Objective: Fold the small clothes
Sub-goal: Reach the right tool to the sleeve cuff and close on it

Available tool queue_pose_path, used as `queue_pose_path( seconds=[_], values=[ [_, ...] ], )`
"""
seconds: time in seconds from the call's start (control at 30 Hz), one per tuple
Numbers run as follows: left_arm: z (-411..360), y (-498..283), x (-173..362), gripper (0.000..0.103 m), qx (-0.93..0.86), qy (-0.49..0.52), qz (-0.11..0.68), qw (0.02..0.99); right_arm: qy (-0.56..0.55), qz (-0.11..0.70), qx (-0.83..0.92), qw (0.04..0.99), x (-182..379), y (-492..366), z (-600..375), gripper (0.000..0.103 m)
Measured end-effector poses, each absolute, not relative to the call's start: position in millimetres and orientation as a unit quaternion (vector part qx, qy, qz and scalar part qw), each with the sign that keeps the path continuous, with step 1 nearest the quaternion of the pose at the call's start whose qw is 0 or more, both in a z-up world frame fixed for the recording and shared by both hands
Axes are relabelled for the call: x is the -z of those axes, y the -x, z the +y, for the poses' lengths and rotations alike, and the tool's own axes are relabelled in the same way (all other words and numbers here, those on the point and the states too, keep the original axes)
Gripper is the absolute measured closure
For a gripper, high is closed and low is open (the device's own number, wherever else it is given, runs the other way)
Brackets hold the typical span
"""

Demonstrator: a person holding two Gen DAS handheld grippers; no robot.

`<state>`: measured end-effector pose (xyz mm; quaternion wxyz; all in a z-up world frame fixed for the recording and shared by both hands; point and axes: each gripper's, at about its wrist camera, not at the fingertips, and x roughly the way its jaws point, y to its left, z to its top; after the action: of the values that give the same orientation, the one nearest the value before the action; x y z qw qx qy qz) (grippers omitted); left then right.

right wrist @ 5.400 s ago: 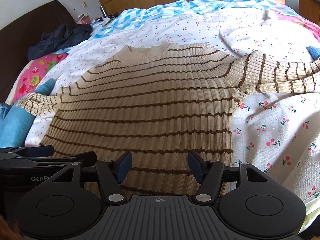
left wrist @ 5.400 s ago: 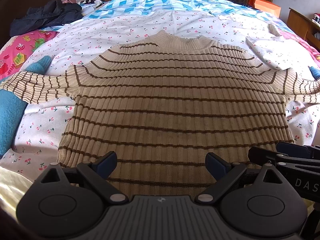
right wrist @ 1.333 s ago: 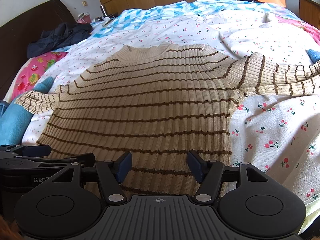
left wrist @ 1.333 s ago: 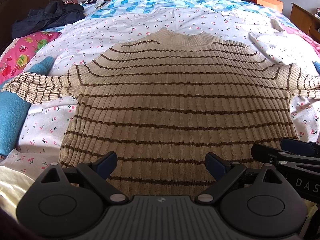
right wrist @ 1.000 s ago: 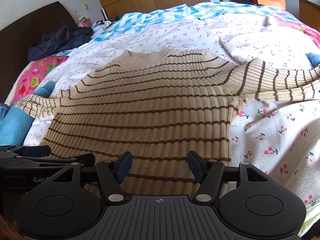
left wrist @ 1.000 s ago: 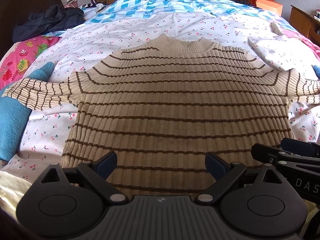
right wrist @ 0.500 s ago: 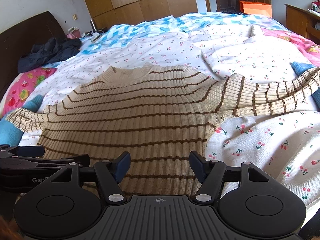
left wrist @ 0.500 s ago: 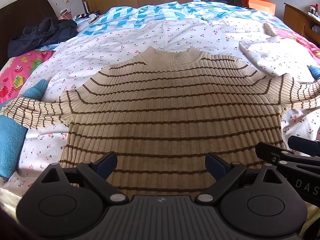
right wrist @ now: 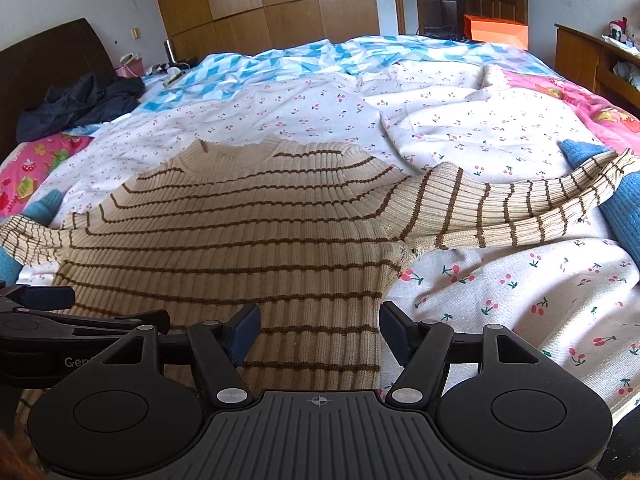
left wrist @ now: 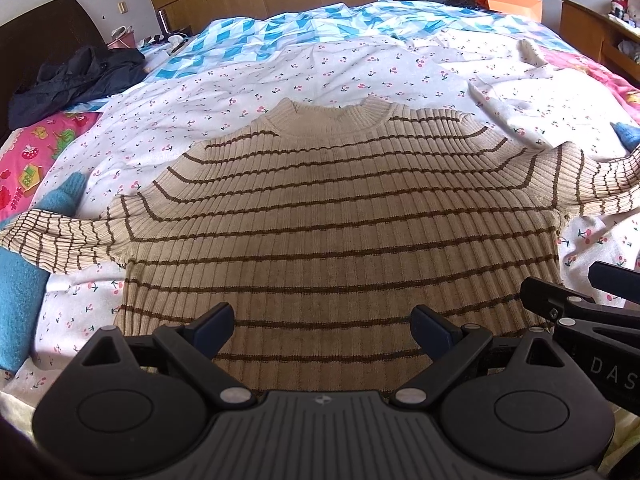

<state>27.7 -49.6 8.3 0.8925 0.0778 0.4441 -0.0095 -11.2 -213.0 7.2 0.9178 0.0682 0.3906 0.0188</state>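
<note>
- The striped sweater [left wrist: 340, 216] lies flat and face up on the cherry-print sheet [right wrist: 520, 288], hem nearest both tools, sleeves spread to either side.
- The left gripper [left wrist: 322, 326] hovers over the hem, jaws wide apart, holding nothing.
- The right gripper [right wrist: 320, 330] sits over the hem's right corner; its jaws have just been opening, with nothing pinched between them.
- Risk: the ribbed knit stretches, so a one-layer pinch could drag it askew.
- Risk: a deep bite could catch the sheet below too.
- No containers visible ahead of either tool.
</note>
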Motion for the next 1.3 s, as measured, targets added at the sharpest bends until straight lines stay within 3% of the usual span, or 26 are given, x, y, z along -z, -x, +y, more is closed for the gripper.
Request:
queue_pose_path(
  seconds=[0.63,1.0,1.2,1.3],
  values=[
    [-75.5,-41.3,-17.0,0.004,0.037,-0.102,0.426,0.898,-0.094,0.373,0.002,0.923,-10.5,7.0,-240.3,0.036],
    [-121.4,-73.8,-39.3,0.004,0.078,-0.095,0.379,0.917,-0.175,0.301,0.141,0.927,-28.0,-10.0,-377.4,0.037],
    [-154.4,-93.6,-38.7,0.004,0.103,-0.1,0.374,0.916,-0.238,0.278,0.206,0.908,-24.7,-29.6,-457.7,0.044],
    [-169.1,-99.9,-37.3,0.004,0.114,-0.105,0.373,0.915,-0.274,0.271,0.216,0.897,-18.8,-41.3,-488.6,0.055]
  ],
)
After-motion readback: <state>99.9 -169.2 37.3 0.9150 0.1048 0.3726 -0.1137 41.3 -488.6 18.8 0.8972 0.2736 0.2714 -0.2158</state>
